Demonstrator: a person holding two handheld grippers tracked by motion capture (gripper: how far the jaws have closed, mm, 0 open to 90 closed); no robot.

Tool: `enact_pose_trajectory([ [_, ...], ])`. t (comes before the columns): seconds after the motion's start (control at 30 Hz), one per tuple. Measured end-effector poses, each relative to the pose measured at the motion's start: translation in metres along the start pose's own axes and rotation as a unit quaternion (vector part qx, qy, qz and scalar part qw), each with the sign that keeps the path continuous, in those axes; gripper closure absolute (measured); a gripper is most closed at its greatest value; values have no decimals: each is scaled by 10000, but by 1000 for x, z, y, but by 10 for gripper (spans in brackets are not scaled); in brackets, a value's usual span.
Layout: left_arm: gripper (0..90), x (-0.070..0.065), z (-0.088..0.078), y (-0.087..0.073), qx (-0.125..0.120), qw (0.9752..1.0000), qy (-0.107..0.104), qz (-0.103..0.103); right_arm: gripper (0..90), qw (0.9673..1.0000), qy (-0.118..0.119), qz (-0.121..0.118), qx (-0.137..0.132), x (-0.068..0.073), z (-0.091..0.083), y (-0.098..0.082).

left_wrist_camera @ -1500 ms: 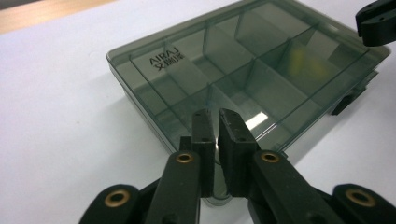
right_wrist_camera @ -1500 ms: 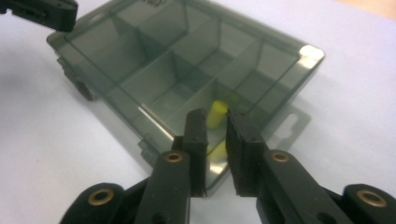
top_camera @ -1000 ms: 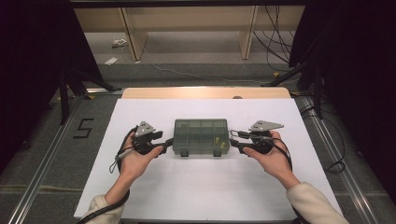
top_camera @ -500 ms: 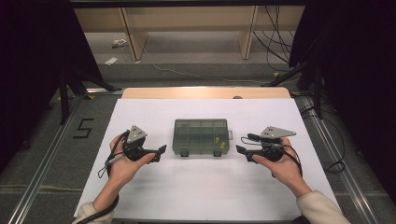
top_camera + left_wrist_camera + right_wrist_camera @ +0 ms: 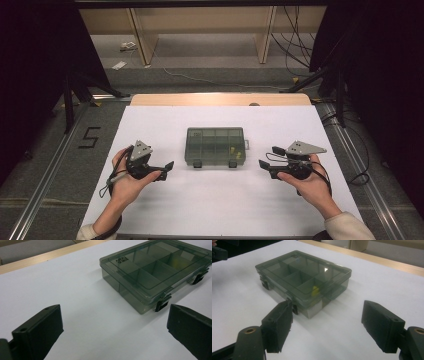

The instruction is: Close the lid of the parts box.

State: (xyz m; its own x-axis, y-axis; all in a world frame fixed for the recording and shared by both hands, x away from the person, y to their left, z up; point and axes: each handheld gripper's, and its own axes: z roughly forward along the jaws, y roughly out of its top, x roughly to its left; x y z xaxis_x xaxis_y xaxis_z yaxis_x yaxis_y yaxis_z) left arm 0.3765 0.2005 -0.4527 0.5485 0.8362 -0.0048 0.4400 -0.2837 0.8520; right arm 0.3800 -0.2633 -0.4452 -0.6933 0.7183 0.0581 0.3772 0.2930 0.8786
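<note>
Both hand-held grippers — left (image 5: pixel 167 165) and right (image 5: pixel 262 164) — sit spread wide with nothing between the jaws, which have just been opening, well clear of the organizer box (image 5: pixel 215 146) in the middle of the white table (image 5: pixel 210 205). Looks like a let-go step; next move probably means re-approaching its black latches (image 5: pixel 232 163). Smoky translucent hard plastic, flat rectangular, lid shut, something small and yellow (image 5: pixel 315 290) in one compartment.

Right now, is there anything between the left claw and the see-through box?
No. In the high view, only bare white table lies between the open left claw and the box; the left gripper view agrees.
</note>
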Motion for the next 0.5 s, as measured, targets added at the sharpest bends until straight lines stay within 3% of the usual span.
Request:
enact_pose_trajectory([
  [0.5,9,2,-3,-4,-108,9999,71,-34,247,9999,-60,-16,-127,2,-9,-11],
])
